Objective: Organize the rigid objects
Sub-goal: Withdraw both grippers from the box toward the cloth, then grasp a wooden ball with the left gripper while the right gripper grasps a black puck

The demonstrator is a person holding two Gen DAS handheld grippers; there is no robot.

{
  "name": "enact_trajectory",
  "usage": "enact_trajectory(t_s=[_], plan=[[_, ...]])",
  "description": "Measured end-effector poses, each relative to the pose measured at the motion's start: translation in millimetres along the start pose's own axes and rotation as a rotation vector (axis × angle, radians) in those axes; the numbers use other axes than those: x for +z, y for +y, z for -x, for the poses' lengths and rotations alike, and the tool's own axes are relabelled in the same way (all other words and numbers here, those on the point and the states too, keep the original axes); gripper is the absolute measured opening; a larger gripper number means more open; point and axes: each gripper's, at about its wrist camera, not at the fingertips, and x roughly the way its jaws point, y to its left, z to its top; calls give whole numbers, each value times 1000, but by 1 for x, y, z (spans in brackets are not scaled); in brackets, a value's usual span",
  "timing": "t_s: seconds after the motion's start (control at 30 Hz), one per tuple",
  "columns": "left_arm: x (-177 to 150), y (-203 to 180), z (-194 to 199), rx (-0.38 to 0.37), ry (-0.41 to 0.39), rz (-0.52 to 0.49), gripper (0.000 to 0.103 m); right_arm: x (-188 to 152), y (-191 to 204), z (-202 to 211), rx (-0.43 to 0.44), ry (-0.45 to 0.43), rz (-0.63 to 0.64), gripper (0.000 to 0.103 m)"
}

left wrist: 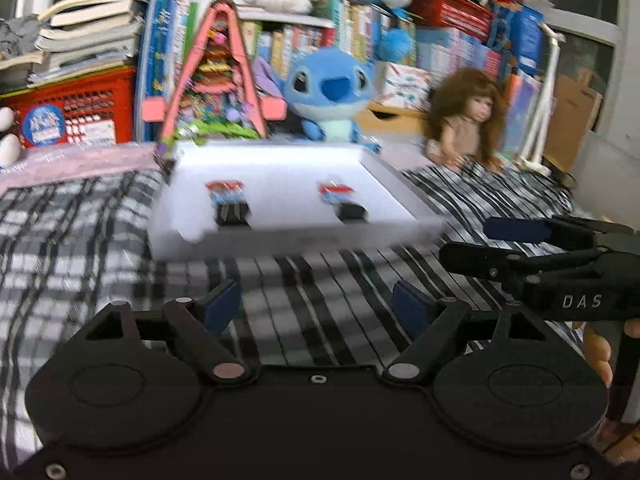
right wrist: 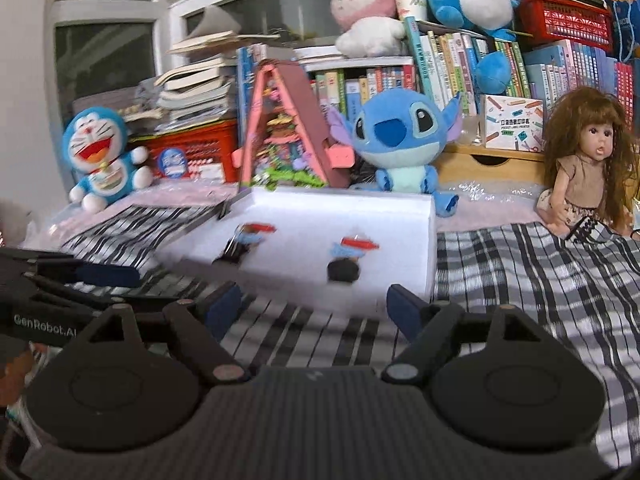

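Left wrist view: white foam tray (left wrist: 280,184) lies ahead of both empty, spread grippers, left gripper (left wrist: 316,306) and right gripper (right wrist: 314,306), neither clearly nearer.

Checked black-and-white cloth surface (right wrist: 540,280) beneath fingers. On it: white foam tray (right wrist: 400,216) ahead of fingertips; long-haired doll (right wrist: 584,168) seated right of fingers; pink bubble wrap (left wrist: 60,164) far left.

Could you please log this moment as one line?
left gripper: open, empty | right gripper: open, empty | white tray: on checked cloth, two small figures inside
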Motion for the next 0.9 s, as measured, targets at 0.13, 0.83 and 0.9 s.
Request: enact_trajectory(t_s=[0.13,0.83,0.9], plan=[[-20,-7,8,-48,48,-1,82,-23,6,22,19,5,28,90],[-37,-27,-10,-146,160,44,19,-75,42,45,147,104,187,86],[-36,-27,-9,-151,156,51,19,-76,45,44,167,119,185,75]])
